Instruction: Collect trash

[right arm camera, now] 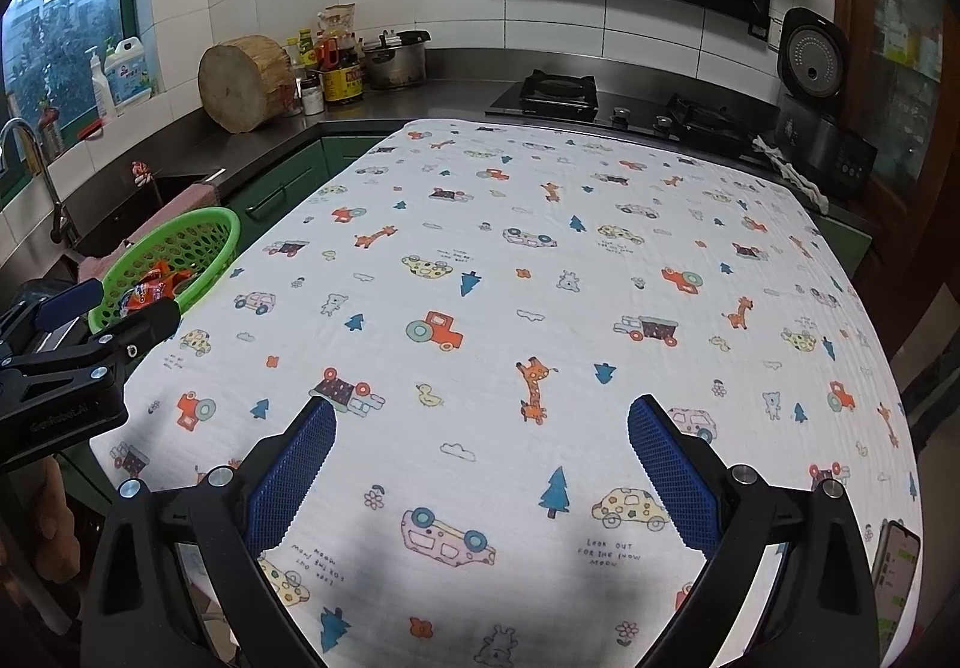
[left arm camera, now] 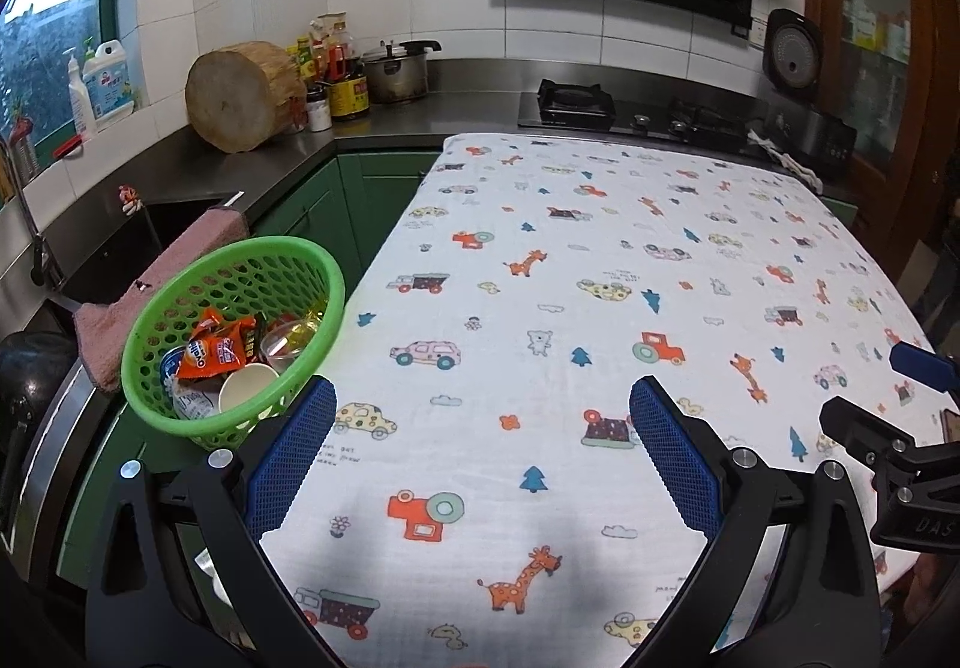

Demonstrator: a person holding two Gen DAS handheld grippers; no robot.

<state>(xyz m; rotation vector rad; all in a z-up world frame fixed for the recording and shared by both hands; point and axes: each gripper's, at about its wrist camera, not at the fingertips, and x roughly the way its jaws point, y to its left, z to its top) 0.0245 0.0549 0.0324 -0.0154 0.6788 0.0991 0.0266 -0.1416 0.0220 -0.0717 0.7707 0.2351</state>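
Note:
A green plastic basket (left arm camera: 150,320) stands at the table's left edge, holding an orange snack wrapper (left arm camera: 213,353), a paper cup (left arm camera: 243,389) and other trash. The right wrist view shows the same basket (right arm camera: 180,242) at far left. My left gripper (left arm camera: 483,398) is open over the patterned tablecloth (left arm camera: 600,308), just right of the basket, nothing between its blue pads. My right gripper (right arm camera: 480,419) is also open and empty above the cloth. Each gripper appears at the edge of the other's view: right gripper (left arm camera: 900,398), left gripper (right arm camera: 108,314).
A kitchen counter wraps behind the table with a wooden chopping block (left arm camera: 240,98), sauce bottles (left arm camera: 342,80), a pot (left arm camera: 396,74), a gas stove (left arm camera: 630,110) and a rice cooker (left arm camera: 792,50). A sink (left arm camera: 114,248) with a pink towel (left arm camera: 180,266) lies left. A phone (right arm camera: 894,578) lies at the cloth's near right.

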